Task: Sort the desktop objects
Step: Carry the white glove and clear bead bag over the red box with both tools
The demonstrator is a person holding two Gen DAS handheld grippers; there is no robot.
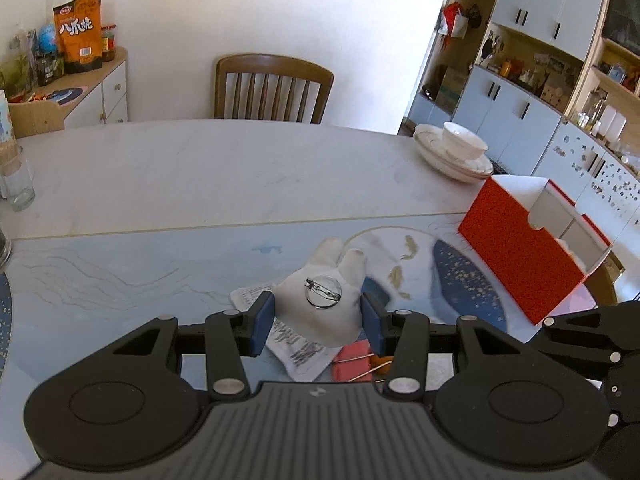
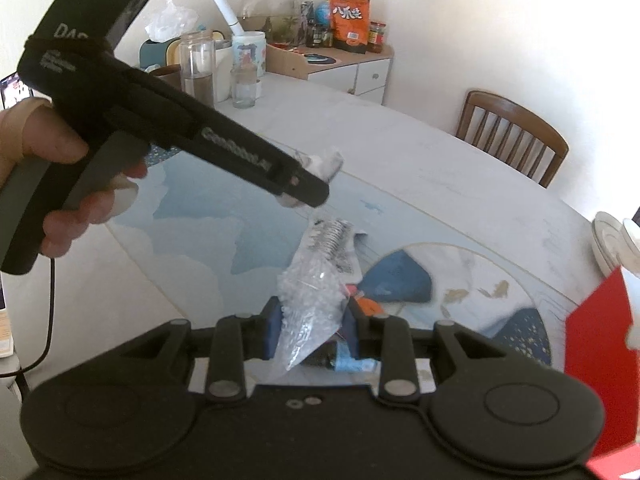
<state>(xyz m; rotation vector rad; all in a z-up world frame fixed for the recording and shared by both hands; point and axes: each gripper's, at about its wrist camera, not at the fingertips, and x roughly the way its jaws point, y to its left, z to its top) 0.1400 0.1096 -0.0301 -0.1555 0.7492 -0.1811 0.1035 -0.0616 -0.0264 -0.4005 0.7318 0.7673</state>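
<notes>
My left gripper (image 1: 318,320) is matte black plastic with blue pads (image 1: 262,322), silver rivets at the linkage joints and a ribbed grey top plate. My right gripper (image 2: 310,328) looks the same. In its camera, the left one shows white lettering along its black body, a grey handle (image 2: 28,216) and a thin black cable (image 2: 46,320) hanging below that handle.

Near on the mat (image 1: 120,276) lies paper (image 1: 296,354); box (image 1: 520,248) right; plates (image 1: 452,160) beyond; chair (image 1: 272,88) far.

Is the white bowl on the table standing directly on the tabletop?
No, the white bowl sits on stacked plates at the table's far right.
</notes>
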